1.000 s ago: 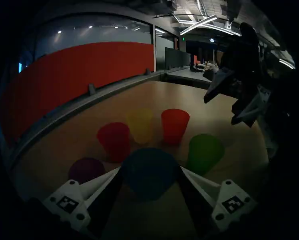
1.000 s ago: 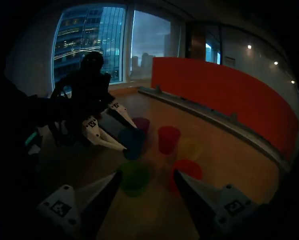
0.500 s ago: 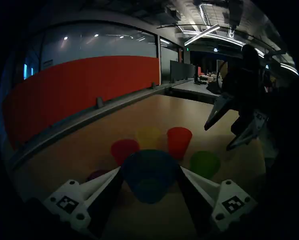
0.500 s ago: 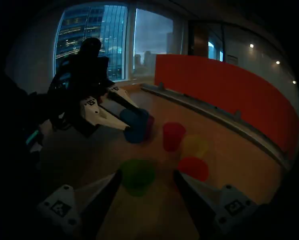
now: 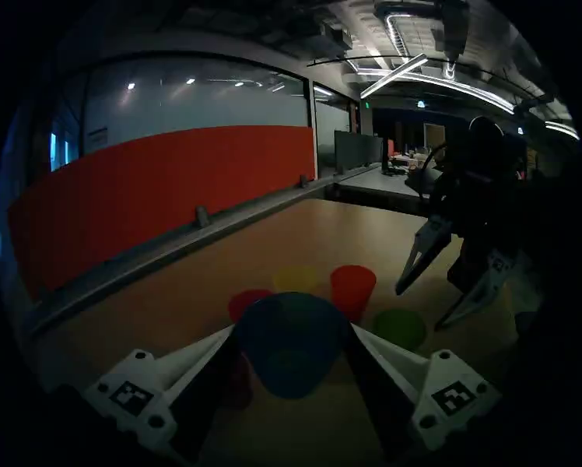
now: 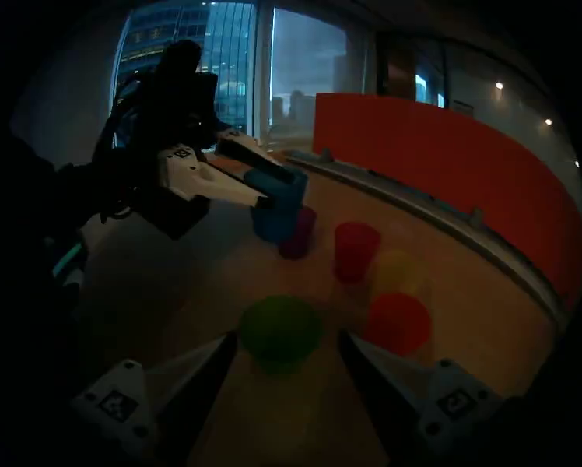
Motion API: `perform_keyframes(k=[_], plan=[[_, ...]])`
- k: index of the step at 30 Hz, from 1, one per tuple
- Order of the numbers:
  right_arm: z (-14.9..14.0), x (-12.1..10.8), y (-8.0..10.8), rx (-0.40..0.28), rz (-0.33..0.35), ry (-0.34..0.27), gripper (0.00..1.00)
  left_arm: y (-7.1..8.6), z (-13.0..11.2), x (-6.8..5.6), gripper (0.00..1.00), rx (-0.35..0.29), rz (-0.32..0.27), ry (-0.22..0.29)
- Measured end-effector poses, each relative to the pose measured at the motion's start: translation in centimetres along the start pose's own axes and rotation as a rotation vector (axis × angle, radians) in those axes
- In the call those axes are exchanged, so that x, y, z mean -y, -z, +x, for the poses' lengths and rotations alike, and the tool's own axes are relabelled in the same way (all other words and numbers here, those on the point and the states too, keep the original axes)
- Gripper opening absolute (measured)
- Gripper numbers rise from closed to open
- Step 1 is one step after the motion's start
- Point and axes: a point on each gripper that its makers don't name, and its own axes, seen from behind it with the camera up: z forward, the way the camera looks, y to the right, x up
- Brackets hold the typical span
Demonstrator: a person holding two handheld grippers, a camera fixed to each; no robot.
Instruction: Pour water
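Left gripper view shows an upright blue cup (image 5: pixel 291 350) pinched between fingers (image 5: pixel 188 364).

The wooden worktop (image 6: pixel 478 335) carries five plastic cups clustered close together: a green cup (image 6: pixel 279 333) nearest, an orange-red cup (image 6: pixel 397 323) beside it, then a yellow cup (image 6: pixel 396 272), a red cup (image 6: pixel 356 251) and a purple cup (image 6: pixel 297 233) farther off.

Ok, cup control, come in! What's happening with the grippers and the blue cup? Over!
Left gripper shut on blue cup, held above the table. Right gripper open, green cup just ahead, untouched. Purple cup close by the blue one.
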Motion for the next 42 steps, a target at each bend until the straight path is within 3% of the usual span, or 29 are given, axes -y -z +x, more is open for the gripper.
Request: perform_keyframes(k=[26,42], plan=[[-2.0,0.2,-4.4,0.043,0.011,0.012,0.93,2.3,2.3,1.1,0.89,-0.06,0.029,0.007],[-2.0,-0.1,-5.3,0.036,0.0,0.008,0.93,2.9,2.4,1.2,0.89,-0.068,0.034,0.007]])
